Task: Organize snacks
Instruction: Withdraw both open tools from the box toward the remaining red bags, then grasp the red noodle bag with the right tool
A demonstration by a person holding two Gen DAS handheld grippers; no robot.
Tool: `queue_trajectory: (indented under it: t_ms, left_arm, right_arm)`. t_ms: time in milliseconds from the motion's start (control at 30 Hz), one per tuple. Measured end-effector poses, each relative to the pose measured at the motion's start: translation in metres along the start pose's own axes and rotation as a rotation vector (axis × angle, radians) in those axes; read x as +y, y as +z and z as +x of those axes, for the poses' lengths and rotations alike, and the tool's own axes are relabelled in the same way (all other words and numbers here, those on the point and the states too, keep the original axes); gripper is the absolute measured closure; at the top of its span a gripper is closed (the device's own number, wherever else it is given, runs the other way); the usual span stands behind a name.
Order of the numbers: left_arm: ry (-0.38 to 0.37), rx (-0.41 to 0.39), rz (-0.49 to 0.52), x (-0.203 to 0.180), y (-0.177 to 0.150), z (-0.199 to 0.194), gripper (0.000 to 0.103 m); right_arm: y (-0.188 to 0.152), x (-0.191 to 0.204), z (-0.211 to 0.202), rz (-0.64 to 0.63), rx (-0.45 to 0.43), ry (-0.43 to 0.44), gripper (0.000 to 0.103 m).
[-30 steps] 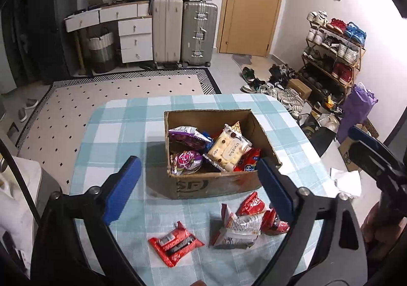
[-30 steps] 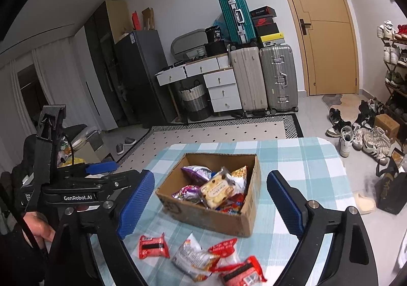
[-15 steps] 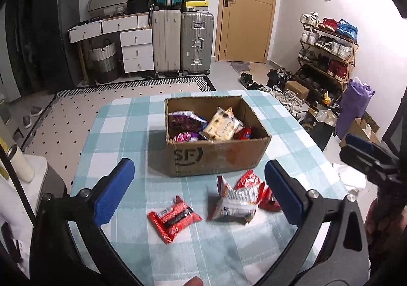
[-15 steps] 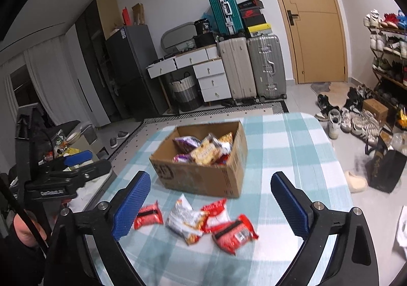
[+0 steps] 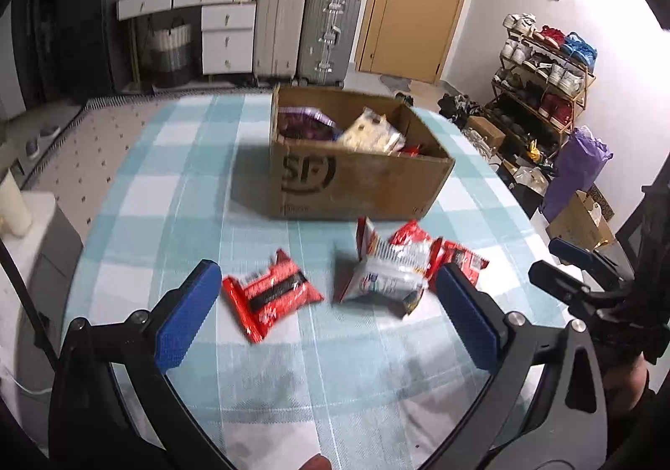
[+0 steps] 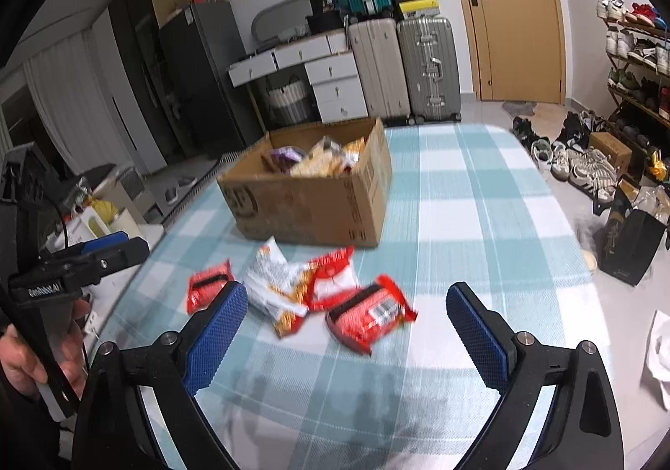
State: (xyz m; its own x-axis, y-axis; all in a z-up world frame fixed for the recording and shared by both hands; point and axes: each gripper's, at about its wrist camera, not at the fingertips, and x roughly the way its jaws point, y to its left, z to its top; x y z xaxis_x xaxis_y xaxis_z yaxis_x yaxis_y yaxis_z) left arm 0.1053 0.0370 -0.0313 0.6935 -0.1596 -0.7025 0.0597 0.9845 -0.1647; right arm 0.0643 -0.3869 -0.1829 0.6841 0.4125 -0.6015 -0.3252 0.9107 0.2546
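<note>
Both tools lowered nearer, left tool (image 5: 328, 311) and right tool (image 6: 347, 327) wide, four packets (image 6: 293, 290) loose, one box (image 5: 356, 177)

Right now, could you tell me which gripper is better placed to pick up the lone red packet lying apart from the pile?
Probably the left gripper: it is open, with the lone red packet just ahead between its fingers.
</note>
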Motion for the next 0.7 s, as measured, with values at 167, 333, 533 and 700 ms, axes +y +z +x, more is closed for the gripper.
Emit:
queue_trajectory:
  t_ms: [167,333,533,700]
  left_arm:
    - [-0.015,0.046,-0.029,0.011,-0.016,0.017,0.001]
    - [-0.042,0.075,-0.058,0.018,-0.027,0.032,0.001]
    - [-0.045,0.101,-0.075,0.024,-0.037,0.045,0.001]
    - [-0.038,0.118,-0.082,0.03,-0.042,0.054,0.001]
  right_arm:
    - [-0.015,0.0,0.02,-0.03,0.039,-0.028,0.005]
    - [-0.024,-0.004,0.038,-0.043,0.072,-0.055,0.006]
    - [-0.03,-0.011,0.062,-0.052,0.126,-0.074,0.006]
    - [-0.032,-0.016,0.08,-0.061,0.159,-0.079,0.006]
